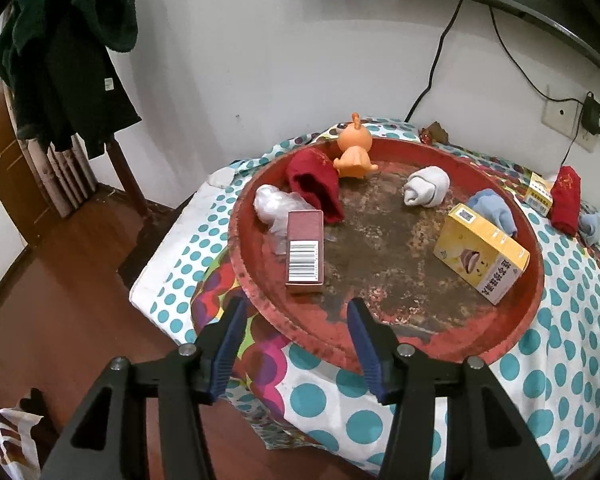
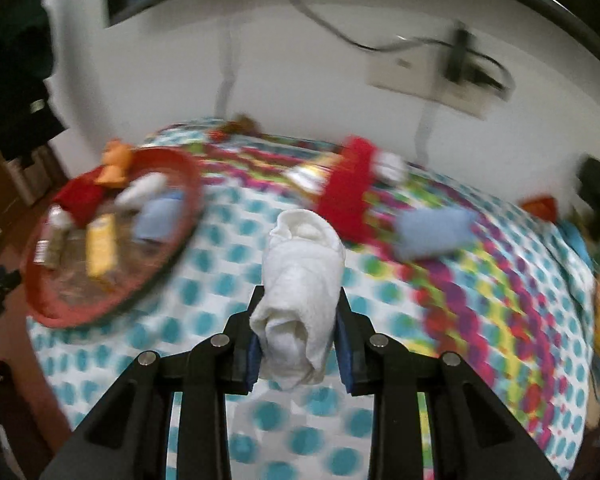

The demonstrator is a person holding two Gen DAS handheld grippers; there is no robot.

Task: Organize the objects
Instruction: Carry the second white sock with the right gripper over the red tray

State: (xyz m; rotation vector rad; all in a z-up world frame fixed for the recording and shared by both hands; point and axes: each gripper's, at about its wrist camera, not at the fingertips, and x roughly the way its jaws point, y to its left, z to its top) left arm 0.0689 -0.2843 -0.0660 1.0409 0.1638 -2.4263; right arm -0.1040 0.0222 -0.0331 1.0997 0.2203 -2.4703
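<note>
A round red tray [image 1: 380,356] lies on the dotted bedspread [image 1: 560,320]. In it are a maroon box [image 1: 305,248], a yellow box [image 1: 480,260], an orange toy [image 1: 354,148], a red sock [image 1: 316,184], a white sock roll [image 1: 426,186], a blue sock [image 1: 494,208] and a clear plastic bag [image 1: 270,204]. My left gripper [image 1: 296,302] hangs open over the tray's near rim, with nothing between its fingers. My right gripper [image 2: 300,292] is shut on a rolled white sock [image 2: 300,248], lifted above the bedspread. The blurred tray [image 2: 188,184] is to its left.
Outside the tray lie a small yellow box [image 1: 538,194], a red sock [image 2: 348,188] and a blue sock [image 2: 432,232]. Dark clothes [image 1: 68,52] hang at the left over a wooden floor [image 1: 60,260]. A wall socket [image 1: 560,116] with cables sits behind the bed.
</note>
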